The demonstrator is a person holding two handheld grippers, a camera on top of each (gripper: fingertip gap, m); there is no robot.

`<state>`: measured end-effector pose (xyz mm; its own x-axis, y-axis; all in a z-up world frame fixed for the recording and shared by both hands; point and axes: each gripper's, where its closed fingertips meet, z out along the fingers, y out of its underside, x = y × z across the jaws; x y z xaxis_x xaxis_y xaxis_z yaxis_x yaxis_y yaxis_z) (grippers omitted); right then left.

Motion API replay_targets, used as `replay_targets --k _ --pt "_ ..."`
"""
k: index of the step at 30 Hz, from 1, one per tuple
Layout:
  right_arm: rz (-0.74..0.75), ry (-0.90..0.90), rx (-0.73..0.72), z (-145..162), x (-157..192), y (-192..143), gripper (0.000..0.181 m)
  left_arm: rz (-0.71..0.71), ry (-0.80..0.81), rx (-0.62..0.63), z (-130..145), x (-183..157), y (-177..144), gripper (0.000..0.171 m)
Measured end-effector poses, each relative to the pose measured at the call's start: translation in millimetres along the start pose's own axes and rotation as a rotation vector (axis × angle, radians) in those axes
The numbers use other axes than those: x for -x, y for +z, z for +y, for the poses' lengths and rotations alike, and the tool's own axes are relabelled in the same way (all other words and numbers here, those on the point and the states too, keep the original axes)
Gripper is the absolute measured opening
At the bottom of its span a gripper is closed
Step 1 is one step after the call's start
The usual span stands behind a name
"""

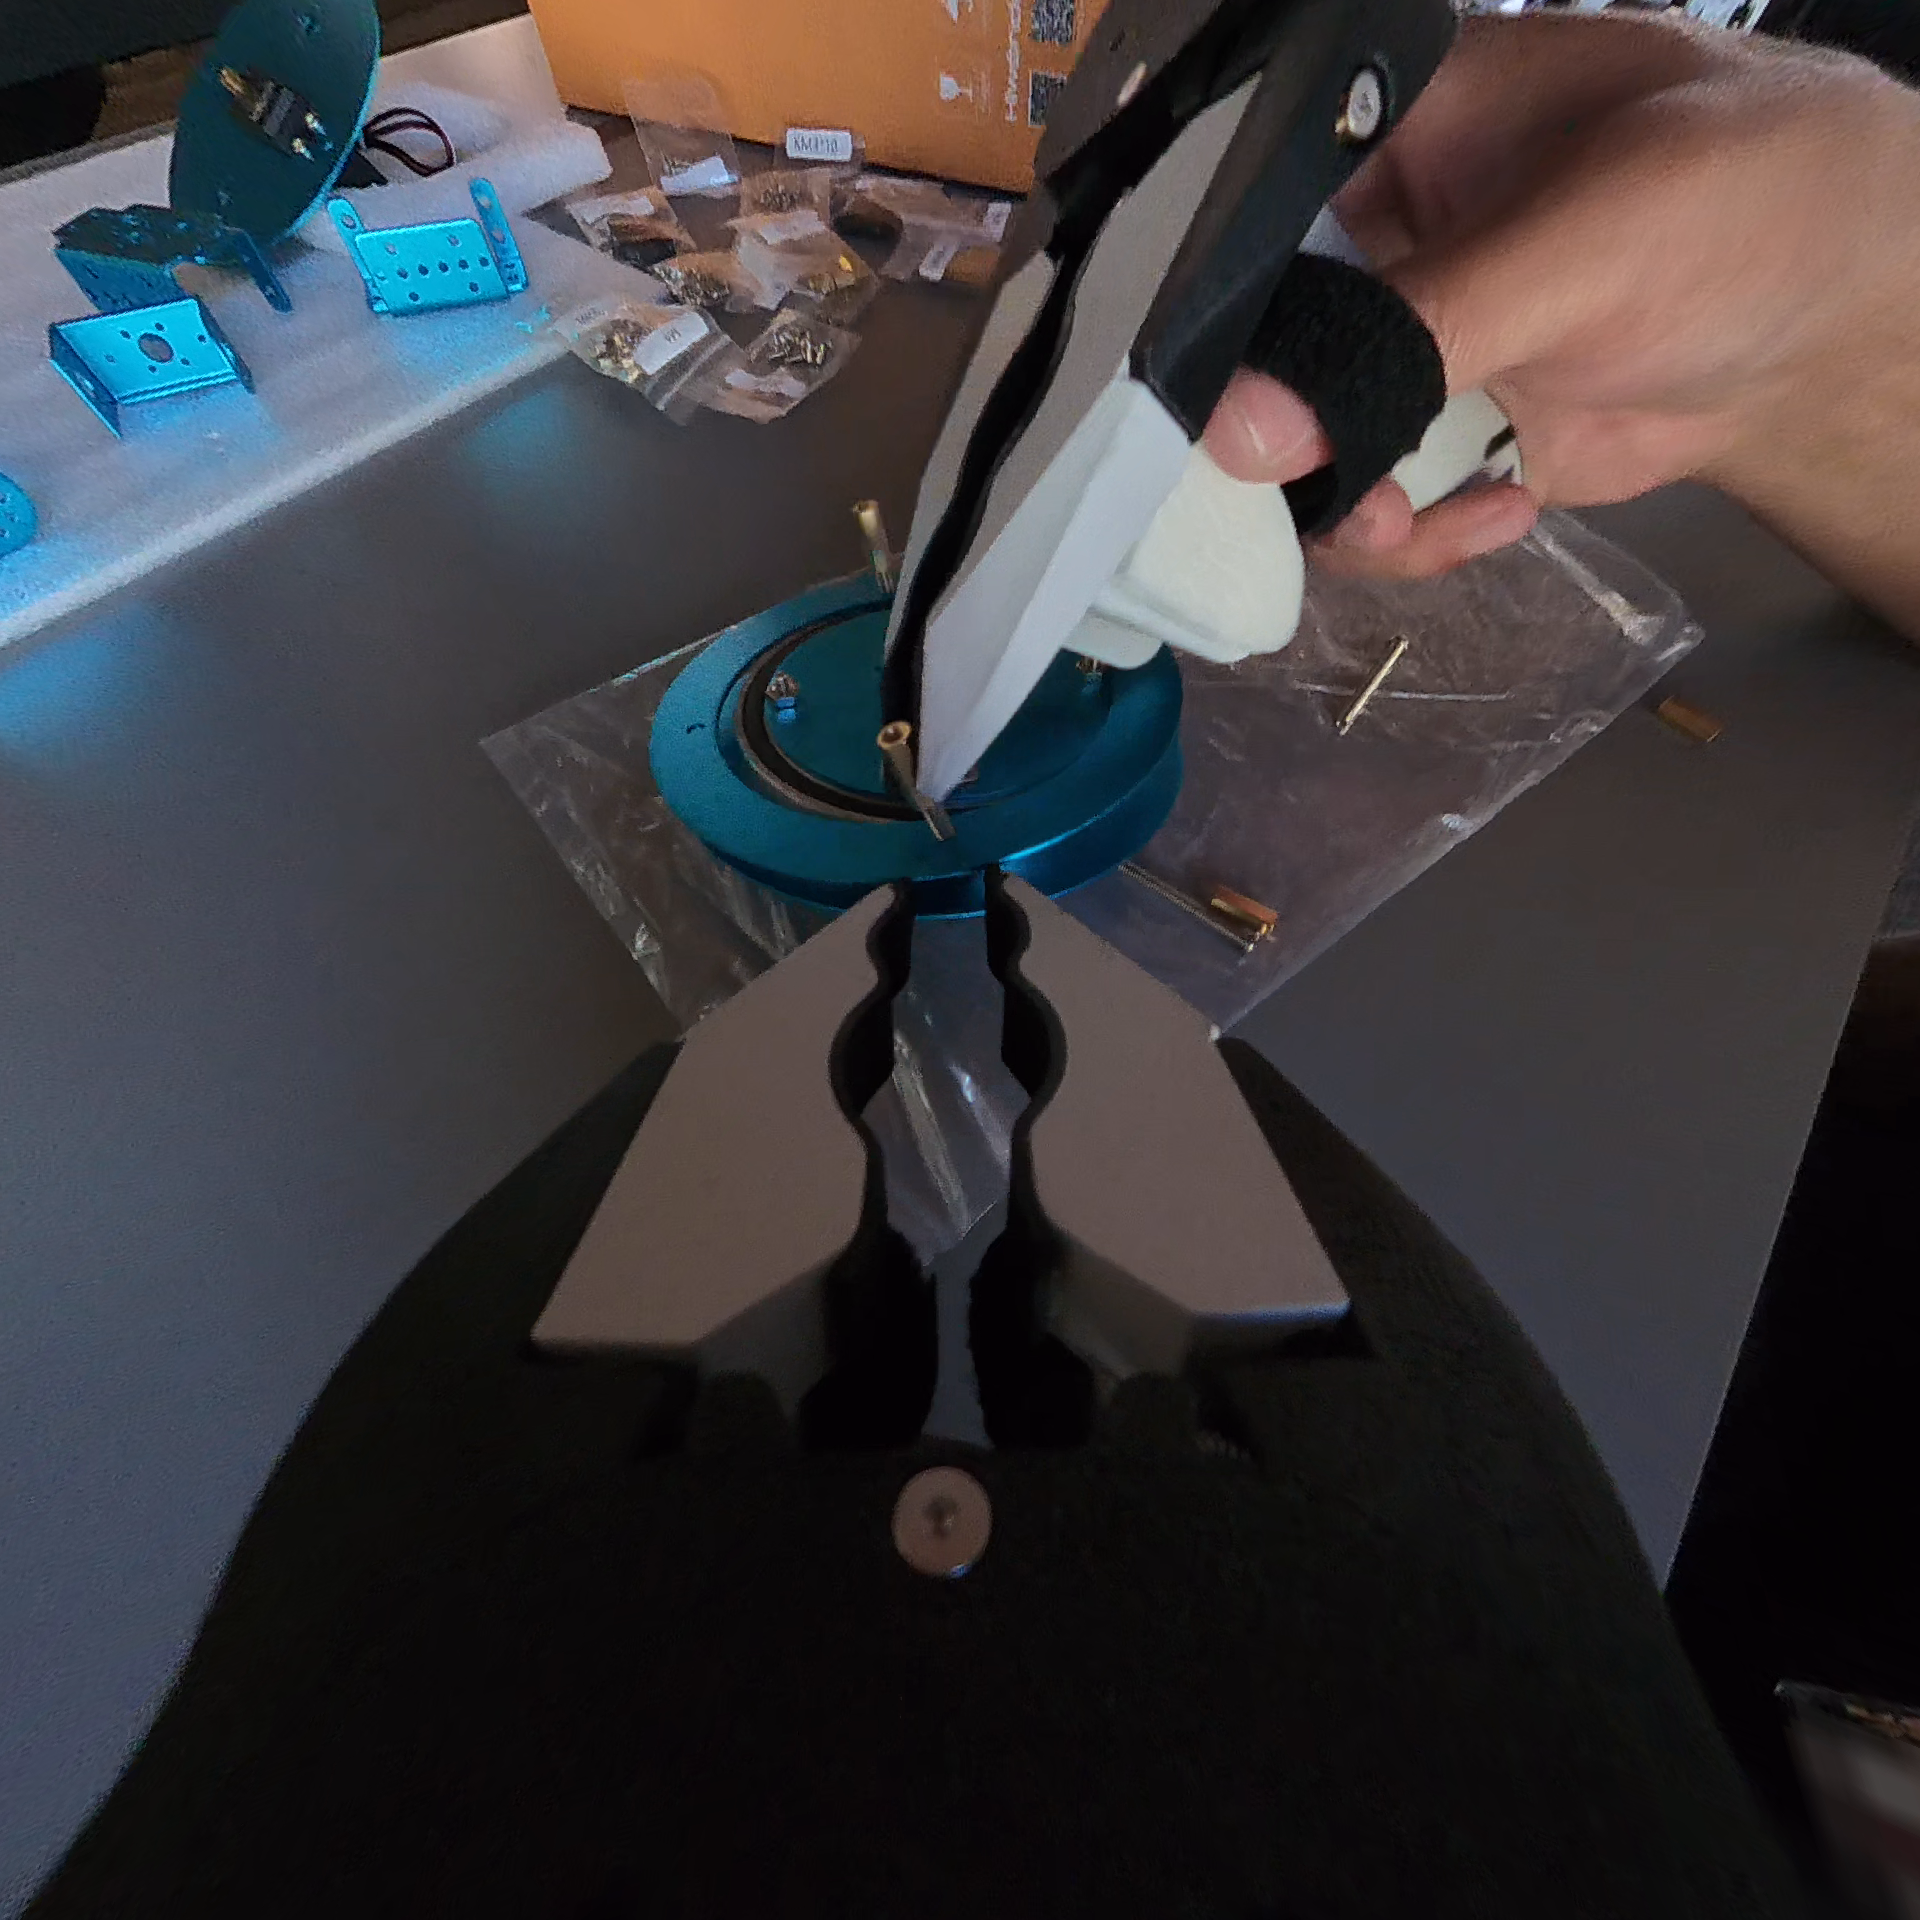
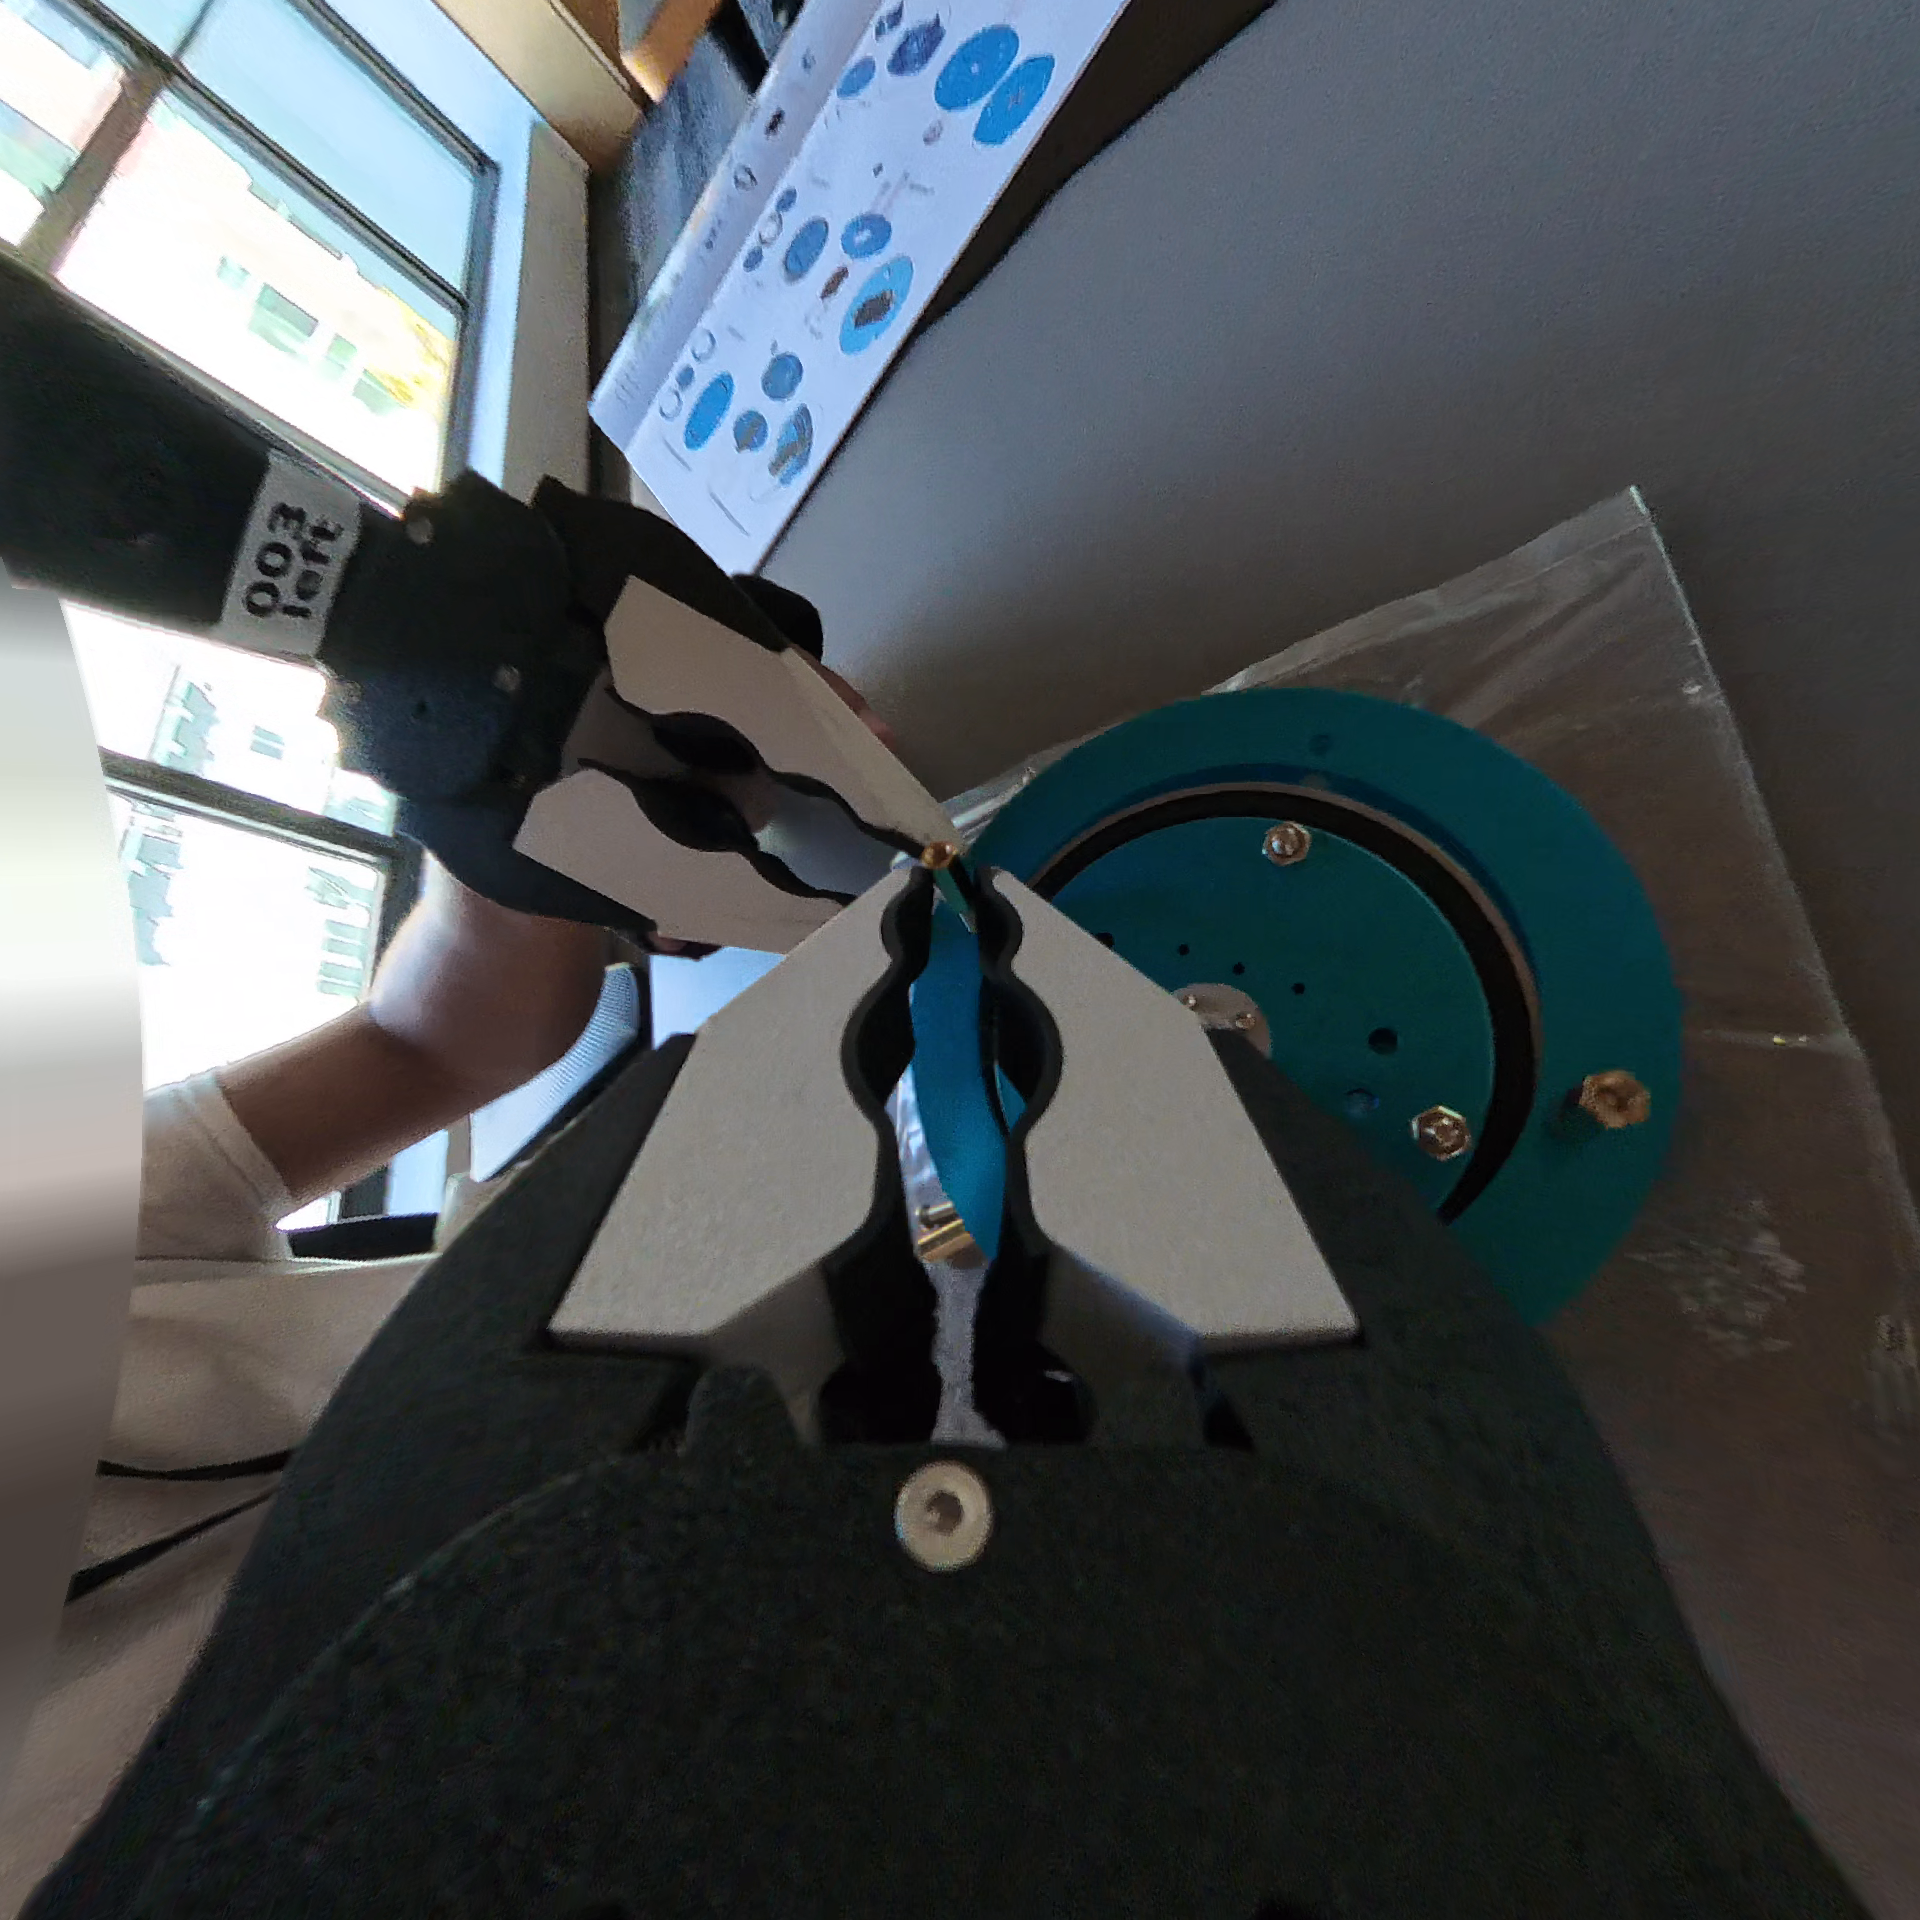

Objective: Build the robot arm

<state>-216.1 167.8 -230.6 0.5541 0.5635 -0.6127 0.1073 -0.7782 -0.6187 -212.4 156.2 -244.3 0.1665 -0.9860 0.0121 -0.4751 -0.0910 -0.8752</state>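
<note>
A blue round turntable (image 1: 727, 769) lies on a clear plastic bag (image 1: 1455, 727) on the grey table. My right gripper (image 1: 930, 774) comes down from above, held by a hand (image 1: 1662, 260), and is shut on a tilted brass standoff (image 1: 902, 758) at the disc's inner ring. In the right wrist view my right gripper (image 2: 951, 899) pinches that standoff (image 2: 939, 855) at the turntable's (image 2: 1351, 935) edge. My left gripper (image 1: 948, 891) is nearly closed, its tips against the near rim; it also shows in the right wrist view (image 2: 925, 847). Another standoff (image 1: 871, 530) stands upright at the far rim.
Loose brass pieces (image 1: 1371, 681) (image 1: 1242, 914) lie on the bag. Blue brackets (image 1: 436, 260) (image 1: 135, 358), a blue disc with a motor (image 1: 270, 114), several small screw bags (image 1: 727, 301) and an orange box (image 1: 790, 73) sit at the back. A printed parts sheet (image 2: 821, 239) lies by the window. The tips of both grippers are at nearly the same place.
</note>
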Motion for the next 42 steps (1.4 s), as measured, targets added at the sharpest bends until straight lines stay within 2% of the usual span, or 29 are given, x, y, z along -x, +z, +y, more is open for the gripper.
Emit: replay_targets --k 13,19,21,28,34,39,42 --pt "0.000 0.095 0.013 8 -3 -3 0.010 -0.007 -0.011 0.017 -2 -1 8 0.013" --pt "0.046 0.052 0.041 12 -8 -6 0.009 -0.006 0.015 0.040 0 -3 12 0.013" --pt "0.106 -0.008 0.080 18 -13 -6 0.009 -0.020 0.045 0.075 5 -1 16 0.013" --pt "0.302 -0.317 0.151 21 -19 -9 0.006 -0.016 0.091 0.076 5 2 17 0.012" --pt "0.284 -0.423 0.252 22 -18 -12 0.013 0.015 0.190 0.095 11 -1 15 0.012" --pt "0.270 -0.582 0.309 13 -21 -20 0.016 0.033 0.158 0.102 10 -2 18 0.012" --pt "0.197 -0.743 0.327 9 -12 -16 0.021 0.046 0.128 0.116 12 -7 19 0.013"
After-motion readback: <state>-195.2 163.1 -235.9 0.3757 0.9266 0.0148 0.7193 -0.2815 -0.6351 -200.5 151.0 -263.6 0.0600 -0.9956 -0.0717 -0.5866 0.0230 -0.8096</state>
